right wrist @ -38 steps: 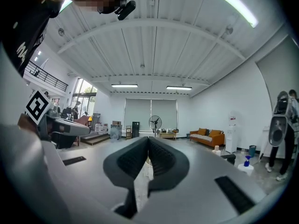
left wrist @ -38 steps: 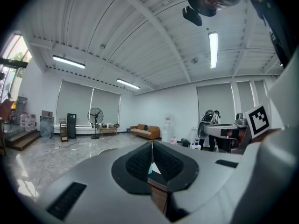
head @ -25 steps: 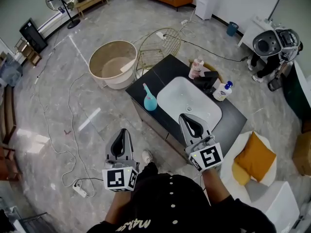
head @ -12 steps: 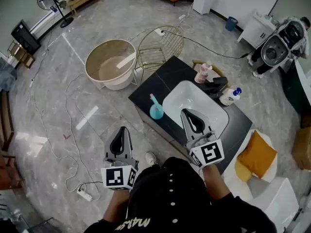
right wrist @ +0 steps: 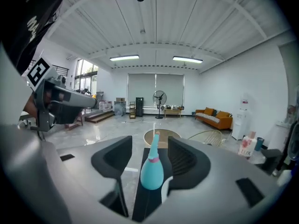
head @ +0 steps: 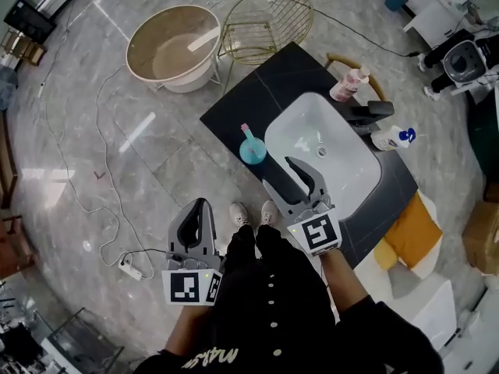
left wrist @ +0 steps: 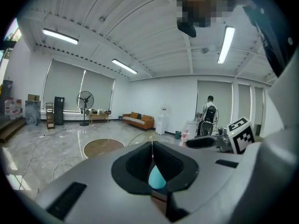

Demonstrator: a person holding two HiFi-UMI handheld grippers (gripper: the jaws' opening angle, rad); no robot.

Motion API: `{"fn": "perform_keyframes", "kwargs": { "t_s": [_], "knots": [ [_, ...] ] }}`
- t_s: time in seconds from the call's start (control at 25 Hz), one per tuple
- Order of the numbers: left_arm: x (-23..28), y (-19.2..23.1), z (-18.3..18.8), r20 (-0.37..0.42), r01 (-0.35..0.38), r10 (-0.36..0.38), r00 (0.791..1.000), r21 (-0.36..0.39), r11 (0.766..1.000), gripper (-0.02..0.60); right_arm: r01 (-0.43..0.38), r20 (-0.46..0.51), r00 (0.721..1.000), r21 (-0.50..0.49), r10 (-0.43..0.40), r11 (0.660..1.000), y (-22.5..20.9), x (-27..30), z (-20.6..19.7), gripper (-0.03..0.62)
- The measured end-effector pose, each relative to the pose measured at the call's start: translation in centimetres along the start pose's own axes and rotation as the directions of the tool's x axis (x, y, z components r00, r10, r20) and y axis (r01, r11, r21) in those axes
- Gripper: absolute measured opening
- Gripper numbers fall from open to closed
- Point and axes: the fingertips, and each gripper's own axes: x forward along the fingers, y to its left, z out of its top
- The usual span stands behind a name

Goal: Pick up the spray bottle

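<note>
A teal drop-shaped spray bottle (head: 252, 148) with a pink collar and a long thin neck stands upright on the black counter (head: 261, 104), left of the white sink (head: 347, 181). My right gripper (head: 288, 179) hovers at the counter's front edge and points at the bottle. Its jaws are opening. In the right gripper view the bottle (right wrist: 152, 169) shows ahead in the gap of the right gripper (right wrist: 150, 153), touched by neither jaw. My left gripper (head: 195, 223) is shut and empty over the floor; past the tips of the left gripper (left wrist: 152, 146) the bottle (left wrist: 156, 178) peeks through.
A black tap (head: 370, 114), a pink bottle (head: 348, 84) and a white bottle with a blue cap (head: 392, 138) stand behind the sink. A round beige tub (head: 171, 45) and a wire basket (head: 265, 14) sit on the floor beyond. A cable and power strip (head: 129, 267) lie left.
My right gripper has gone forward and down to the counter's edge near the teal bottle, and its jaws have parted. The left gripper has sunk a little and stays shut.
</note>
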Motion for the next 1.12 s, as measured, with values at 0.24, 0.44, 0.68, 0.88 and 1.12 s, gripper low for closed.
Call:
{"fn": "perform_keyframes", "kwargs": {
  "t_s": [0.24, 0.44, 0.68, 0.88, 1.12],
  "knots": [
    [0.5, 0.4, -5.1, -0.078, -0.002, -0.002, 0.997, -0.045, 0.999, 0.017, -0.026, -0.057, 0.998, 0.031, 0.028, 0.999, -0.1, 6.0, -5.0, 0.259],
    [0.4, 1.3, -9.4, -0.145, -0.021, 0.009, 0.989, -0.08, 0.997, 0.017, -0.006, 0.0, 1.0, 0.048, 0.006, 0.999, -0.7, 10.0, -6.6, 0.262],
    [-0.2, 2.7, -13.1, -0.214, -0.065, 0.041, 0.976, -0.106, 0.992, 0.017, 0.036, 0.094, 0.995, 0.084, -0.043, 0.996, -0.8, 12.2, -6.5, 0.243],
    [-0.4, 3.1, -13.3, -0.222, -0.075, 0.049, 0.974, -0.111, 0.991, 0.017, 0.064, 0.085, 0.994, 0.094, -0.072, 0.994, -1.2, 12.8, -6.4, 0.14],
    [-0.4, 2.8, -9.9, -0.159, -0.063, 0.049, 0.986, -0.085, 0.994, 0.017, 0.057, 0.108, 0.992, 0.077, -0.065, 0.995, -2.3, 11.1, -3.1, 0.138]
  ]
}}
